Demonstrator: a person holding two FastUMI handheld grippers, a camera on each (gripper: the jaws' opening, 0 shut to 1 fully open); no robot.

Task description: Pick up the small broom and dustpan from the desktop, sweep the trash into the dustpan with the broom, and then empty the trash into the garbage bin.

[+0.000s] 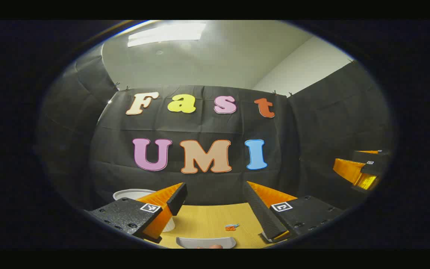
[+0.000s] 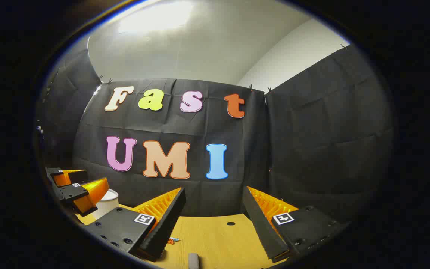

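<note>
Tongs: two, both spread wide, holding nothing. Left gripper (image 1: 215, 209) has one orange-blue trash scrap (image 1: 231, 226) between its ribbed fingers, grey dustpan (image 1: 205, 243) nearer, white round bin (image 1: 133, 194) beyond left finger. Right gripper (image 2: 213, 220) over wooden desktop (image 2: 218, 239).

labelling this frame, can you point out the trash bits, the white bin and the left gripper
trash bits (image 1: 231, 226): left gripper view, on the small orange and blue scraps on the desktop.
white bin (image 1: 129, 194): left gripper view, on its rim behind the finger.
left gripper (image 1: 215, 205): left gripper view, midway between its open fingertips.
</note>
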